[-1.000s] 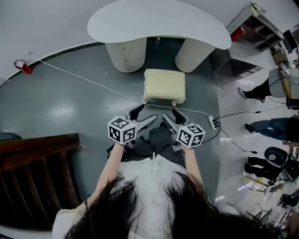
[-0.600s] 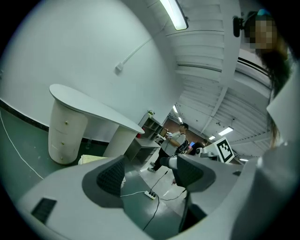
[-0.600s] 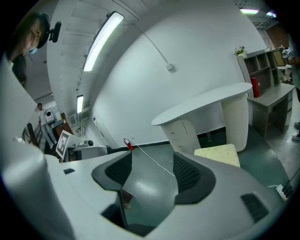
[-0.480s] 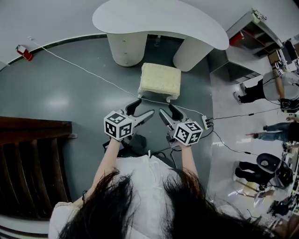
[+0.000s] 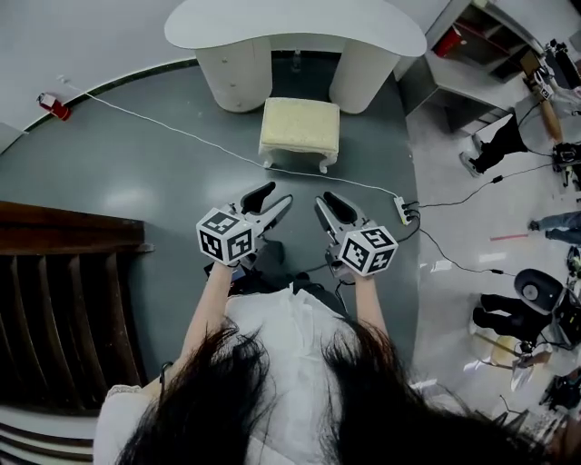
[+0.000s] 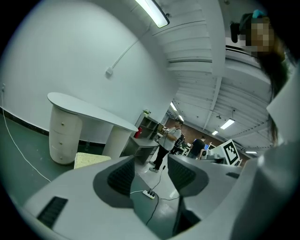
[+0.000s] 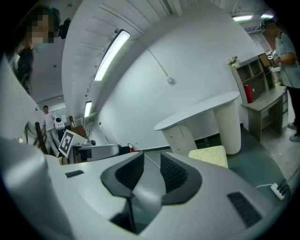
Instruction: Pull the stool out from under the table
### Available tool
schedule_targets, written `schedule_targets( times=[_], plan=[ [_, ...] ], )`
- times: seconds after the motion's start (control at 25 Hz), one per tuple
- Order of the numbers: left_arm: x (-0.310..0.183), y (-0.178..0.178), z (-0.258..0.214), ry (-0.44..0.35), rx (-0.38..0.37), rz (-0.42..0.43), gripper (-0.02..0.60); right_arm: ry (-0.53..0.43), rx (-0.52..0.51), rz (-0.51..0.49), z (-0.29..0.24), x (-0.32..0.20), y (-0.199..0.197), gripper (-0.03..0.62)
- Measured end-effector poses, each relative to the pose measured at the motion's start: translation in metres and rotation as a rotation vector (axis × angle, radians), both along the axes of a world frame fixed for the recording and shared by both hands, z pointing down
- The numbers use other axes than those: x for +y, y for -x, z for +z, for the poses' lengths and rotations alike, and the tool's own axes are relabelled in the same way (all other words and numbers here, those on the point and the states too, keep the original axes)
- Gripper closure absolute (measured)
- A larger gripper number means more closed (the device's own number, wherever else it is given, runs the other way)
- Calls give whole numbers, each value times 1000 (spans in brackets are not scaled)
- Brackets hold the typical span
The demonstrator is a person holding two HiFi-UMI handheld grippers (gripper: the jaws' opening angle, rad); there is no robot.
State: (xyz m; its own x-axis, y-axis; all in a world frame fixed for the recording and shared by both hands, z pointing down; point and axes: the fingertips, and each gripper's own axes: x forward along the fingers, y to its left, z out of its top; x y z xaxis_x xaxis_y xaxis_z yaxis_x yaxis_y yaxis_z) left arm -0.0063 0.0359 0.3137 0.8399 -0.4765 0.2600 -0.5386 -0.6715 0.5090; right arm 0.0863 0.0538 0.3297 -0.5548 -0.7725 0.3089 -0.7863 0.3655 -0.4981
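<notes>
The cream cushioned square stool [image 5: 300,130] stands on the grey floor [image 5: 136,195] just in front of the white kidney-shaped table [image 5: 290,27], clear of its top and well ahead of both grippers. The left gripper [image 5: 271,197] and right gripper [image 5: 325,202] have just been closing. The left jaws sit partly apart and the right jaws nearly together, with nothing between either pair.
</notes>
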Motion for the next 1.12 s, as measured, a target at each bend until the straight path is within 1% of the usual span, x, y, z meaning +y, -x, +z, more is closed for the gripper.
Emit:
schedule_targets(
  times=[0.24,0.36,0.56,0.72,0.96,1.12],
  plan=[
    [47,-30,-4,-9,-14,-10,376,-37,-19,-35,-10,43,-23,476],
    [64,-39,-7,-23,-24,-7,402,-50,-29,-56,-13,57,-26,476],
    [88,-42,-11,-37,-46,-28,449,-74,-30,-115,-20,79,-21,488],
    [102,-42,-9,-36,-59,-43,477,-98,-11,-153,-25,92,-17,514],
    [113,-42,-10,-42,-64,-45,502,-121,-4,-160,-31,100,-17,526],
    [116,-40,-16,-47,-59,-49,505,-128,-5,-171,-37,104,-14,531]
  ],
)
